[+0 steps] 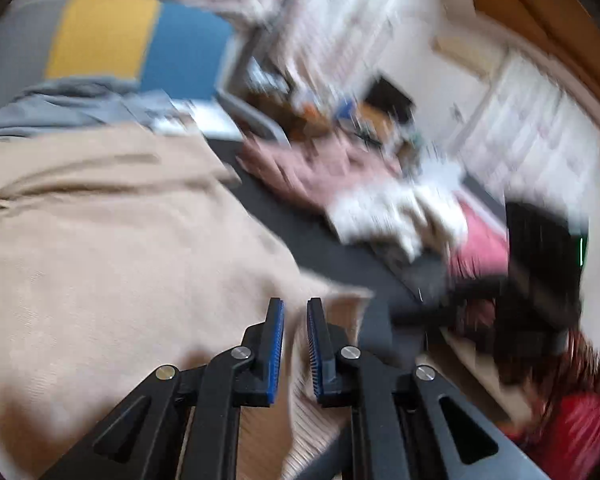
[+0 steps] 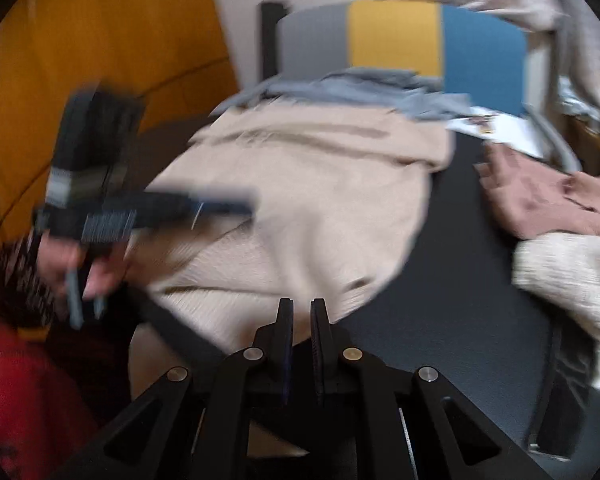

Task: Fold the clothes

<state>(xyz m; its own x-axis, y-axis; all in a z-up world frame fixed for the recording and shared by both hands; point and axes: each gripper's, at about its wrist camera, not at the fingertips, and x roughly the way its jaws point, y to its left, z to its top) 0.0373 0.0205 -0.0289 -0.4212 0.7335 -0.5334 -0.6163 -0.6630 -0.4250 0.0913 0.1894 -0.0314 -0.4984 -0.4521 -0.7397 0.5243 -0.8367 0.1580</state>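
Observation:
A beige knit sweater (image 1: 112,240) lies spread on the dark table (image 1: 339,256); it also shows in the right wrist view (image 2: 307,200). My left gripper (image 1: 296,308) hovers over the sweater's near edge, its jaws a narrow gap apart with nothing between them. It also appears blurred at the left of the right wrist view (image 2: 236,206). My right gripper (image 2: 301,304) is over the sweater's near hem, its jaws a narrow gap apart and empty. Both views are motion-blurred.
A pink garment (image 2: 547,196) and a cream knit (image 2: 571,280) lie at the table's right. A grey garment (image 2: 359,88) lies at the far end before a grey, yellow and blue chair back (image 2: 395,36). An orange door (image 2: 100,40) stands left.

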